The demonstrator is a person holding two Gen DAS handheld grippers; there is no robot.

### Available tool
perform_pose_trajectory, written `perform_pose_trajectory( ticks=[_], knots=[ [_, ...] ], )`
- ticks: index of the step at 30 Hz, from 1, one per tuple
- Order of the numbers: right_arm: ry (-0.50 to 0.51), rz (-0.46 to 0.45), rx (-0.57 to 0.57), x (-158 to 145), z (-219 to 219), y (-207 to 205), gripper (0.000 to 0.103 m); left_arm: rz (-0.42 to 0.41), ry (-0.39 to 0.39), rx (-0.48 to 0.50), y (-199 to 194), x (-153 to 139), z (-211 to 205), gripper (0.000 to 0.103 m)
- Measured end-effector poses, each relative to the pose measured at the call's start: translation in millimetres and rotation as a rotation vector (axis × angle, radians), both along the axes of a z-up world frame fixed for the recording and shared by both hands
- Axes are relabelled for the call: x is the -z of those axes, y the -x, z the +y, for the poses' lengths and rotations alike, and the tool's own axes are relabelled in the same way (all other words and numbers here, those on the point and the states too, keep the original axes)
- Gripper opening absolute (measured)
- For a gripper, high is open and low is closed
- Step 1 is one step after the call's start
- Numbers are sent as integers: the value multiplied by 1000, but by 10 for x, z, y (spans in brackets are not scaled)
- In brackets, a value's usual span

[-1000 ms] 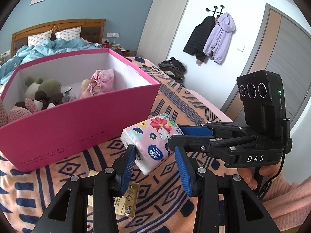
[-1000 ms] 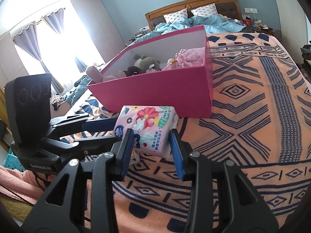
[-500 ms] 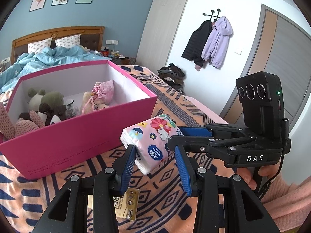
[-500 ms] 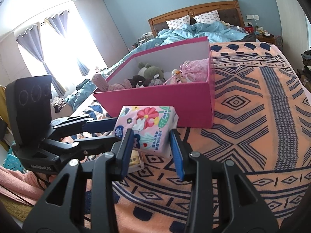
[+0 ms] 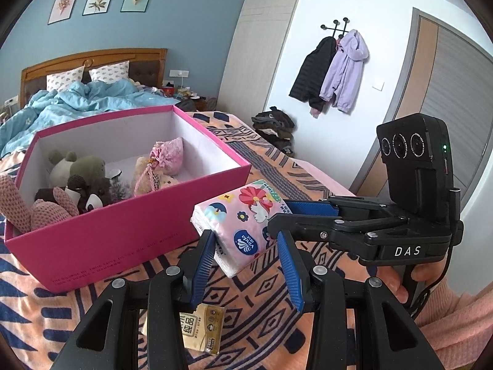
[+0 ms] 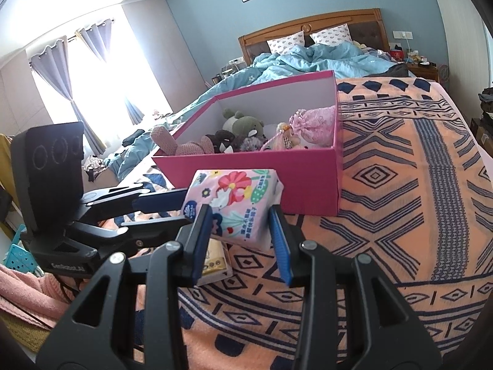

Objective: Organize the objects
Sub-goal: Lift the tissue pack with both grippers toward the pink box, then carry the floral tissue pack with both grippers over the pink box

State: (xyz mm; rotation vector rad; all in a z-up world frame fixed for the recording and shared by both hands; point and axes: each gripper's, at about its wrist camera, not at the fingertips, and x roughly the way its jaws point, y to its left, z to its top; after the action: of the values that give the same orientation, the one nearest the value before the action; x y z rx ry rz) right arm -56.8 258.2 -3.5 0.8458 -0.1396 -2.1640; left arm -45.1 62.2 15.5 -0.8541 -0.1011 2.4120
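A pink flower-printed tissue pack (image 5: 243, 219) (image 6: 234, 191) hangs above the bedspread, just in front of the pink box (image 5: 123, 240) (image 6: 308, 191). My left gripper (image 5: 246, 237) is shut on the pack's near end. My right gripper (image 6: 240, 215) is shut on it from the other side. In each wrist view the other gripper reaches in from the side: the right gripper (image 5: 280, 215), the left gripper (image 6: 185, 209). The open box holds several plush toys (image 5: 77, 178) and a pink pouch (image 5: 169, 154).
A small yellow tissue packet (image 5: 203, 326) (image 6: 215, 262) lies on the patterned orange bedspread (image 6: 400, 215) under the grippers. A blue duvet (image 5: 77, 101) and pillows lie behind the box. Coats (image 5: 332, 71) hang on the right wall. A hand in a pink sleeve (image 5: 456, 308) holds the right gripper.
Both grippers have risen slightly with the tissue pack still held. More of the box's inside now shows, and the yellow packet has come into clearer view.
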Motion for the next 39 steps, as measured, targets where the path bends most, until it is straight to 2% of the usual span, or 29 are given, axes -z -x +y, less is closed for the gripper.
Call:
perform_pose_trajectory(
  ticks=[39],
  knots=[
    [7, 52, -12, -196, -61, 84, 41, 44, -3, -29, 96, -158, -63, 42]
  ],
)
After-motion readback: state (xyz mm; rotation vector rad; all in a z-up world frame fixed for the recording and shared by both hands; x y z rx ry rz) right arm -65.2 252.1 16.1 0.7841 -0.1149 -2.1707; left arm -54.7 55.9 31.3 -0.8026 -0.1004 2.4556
